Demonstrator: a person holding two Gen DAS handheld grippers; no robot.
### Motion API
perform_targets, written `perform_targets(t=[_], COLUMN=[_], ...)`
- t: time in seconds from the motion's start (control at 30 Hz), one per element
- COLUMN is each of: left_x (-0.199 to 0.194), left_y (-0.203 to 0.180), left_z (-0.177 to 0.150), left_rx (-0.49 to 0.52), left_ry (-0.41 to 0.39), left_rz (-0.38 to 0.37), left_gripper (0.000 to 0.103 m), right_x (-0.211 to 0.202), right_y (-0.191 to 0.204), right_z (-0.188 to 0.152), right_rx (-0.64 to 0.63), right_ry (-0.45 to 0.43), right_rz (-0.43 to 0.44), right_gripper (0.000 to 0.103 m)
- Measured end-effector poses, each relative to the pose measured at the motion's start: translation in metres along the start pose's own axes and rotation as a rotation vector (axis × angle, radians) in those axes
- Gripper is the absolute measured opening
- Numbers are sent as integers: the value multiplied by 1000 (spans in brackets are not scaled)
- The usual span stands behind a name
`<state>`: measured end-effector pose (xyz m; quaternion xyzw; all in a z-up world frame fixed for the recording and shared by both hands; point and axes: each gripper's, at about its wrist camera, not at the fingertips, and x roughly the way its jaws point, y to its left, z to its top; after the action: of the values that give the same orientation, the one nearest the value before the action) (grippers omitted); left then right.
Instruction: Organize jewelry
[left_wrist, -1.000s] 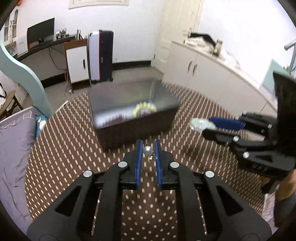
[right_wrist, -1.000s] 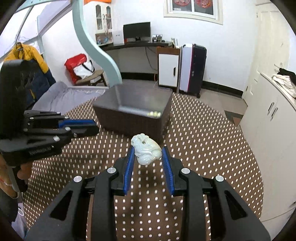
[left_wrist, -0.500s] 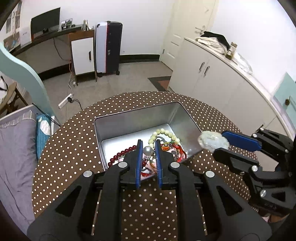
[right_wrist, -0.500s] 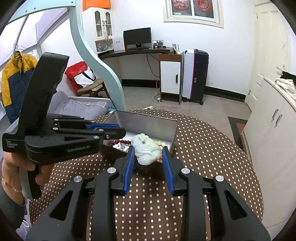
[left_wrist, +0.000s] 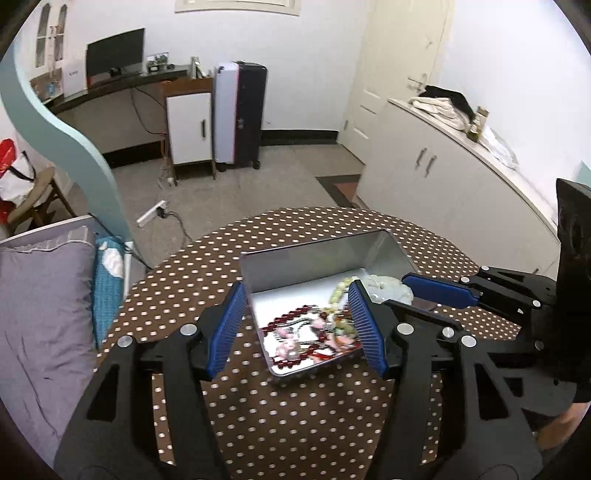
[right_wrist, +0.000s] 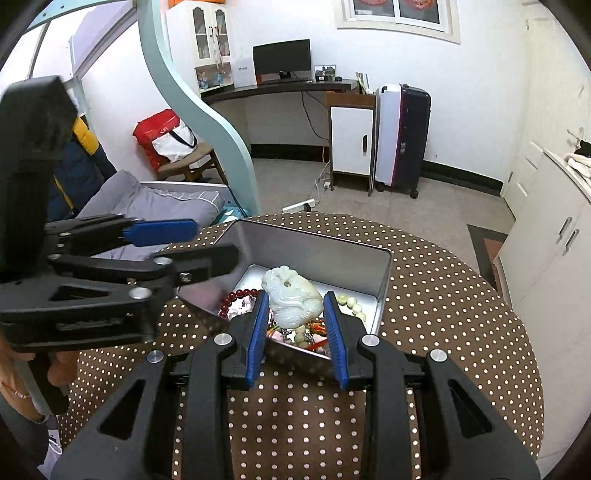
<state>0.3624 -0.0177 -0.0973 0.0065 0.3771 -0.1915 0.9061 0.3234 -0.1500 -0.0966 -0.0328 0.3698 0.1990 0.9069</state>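
1. Since a second ago both grippers have travelled from low beside the metal tin (left_wrist: 317, 254) to above it, so its inside now shows; the left gripper (left_wrist: 297, 328), then pinched on a small pearl-like bead, is spreading its blue pads with nothing between them, and I judge the bead has dropped among the jewelry in the tin, though I cannot pick it out
2. The right gripper (right_wrist: 295, 334) is clamped on the pale green jade carving (right_wrist: 291, 301), a pad pressing each flank; the carving stands proud of the fingertips and hangs over the near half of the tin
3. The step in hand, as I read it, is setting the carving into the tin. To do it well, carry it towards the bare silver floor at the far end, clear of the red bead bracelet (left_wrist: 291, 317) and the pale green beads (right_wrist: 351, 301), lower it close to the floor before letting go, and release gently, since carved stone on metal may chip or bounce
4. The left gripper, hovering above the tin's near left corner, should draw back first, because the two tools sit just beside each other and could knock
5. The tin rests on the brown dotted tablecloth (right_wrist: 443, 295), its near end crowded with tangled strands, so a drop there could bury or snag the carving
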Motion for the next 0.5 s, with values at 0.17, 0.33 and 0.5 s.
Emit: perform_targets(t=[0.17,0.33,0.5], left_x=[1,4,4], left_y=[14,23,25], left_z=[-6,-14,-17], left_rx=[-21,-43,-46], left_ry=[10,33,41], left_rz=[61,66,60], left_gripper=[58,58,58], right_x=[14,26,27], right_y=[2,1,2], right_z=[1,4,4], right_rx=[3,10,23], right_ry=[33,59,63], right_rz=[9,9,19], right_gripper=[28,28,28])
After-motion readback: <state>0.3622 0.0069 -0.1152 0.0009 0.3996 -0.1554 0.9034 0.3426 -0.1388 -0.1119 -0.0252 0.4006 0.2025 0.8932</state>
